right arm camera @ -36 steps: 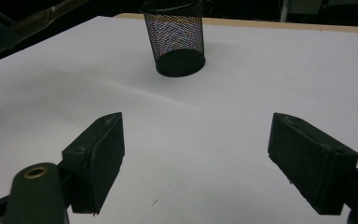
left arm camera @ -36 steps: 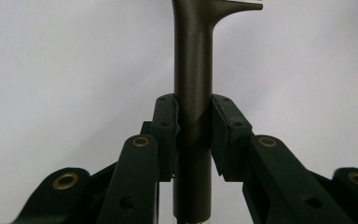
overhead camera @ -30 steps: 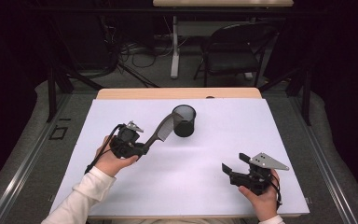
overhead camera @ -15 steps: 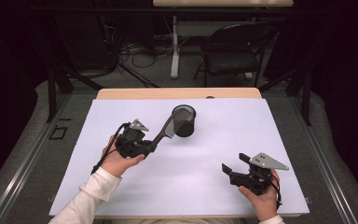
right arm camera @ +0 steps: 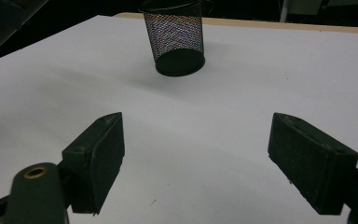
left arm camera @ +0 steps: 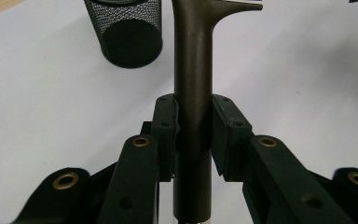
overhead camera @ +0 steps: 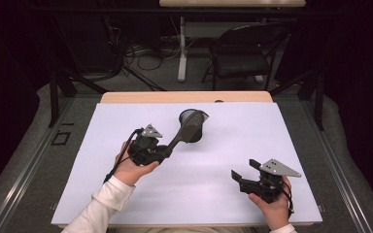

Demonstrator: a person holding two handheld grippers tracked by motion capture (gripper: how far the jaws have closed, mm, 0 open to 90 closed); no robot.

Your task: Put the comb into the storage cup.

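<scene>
Left gripper (overhead camera: 162, 149) has its jaws clamped on the handle of a dark brown plastic spatula (overhead camera: 187, 130), whose head hangs over the black wire-mesh cup (overhead camera: 198, 135) on the white counter (overhead camera: 223, 145). Right gripper (overhead camera: 243, 177) sits well apart, jaws wide, nothing between them.

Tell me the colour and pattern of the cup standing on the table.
Black wire mesh: the round black mesh cup has a see-through grid wall and a solid dark base, clearest in the right gripper view.
</scene>
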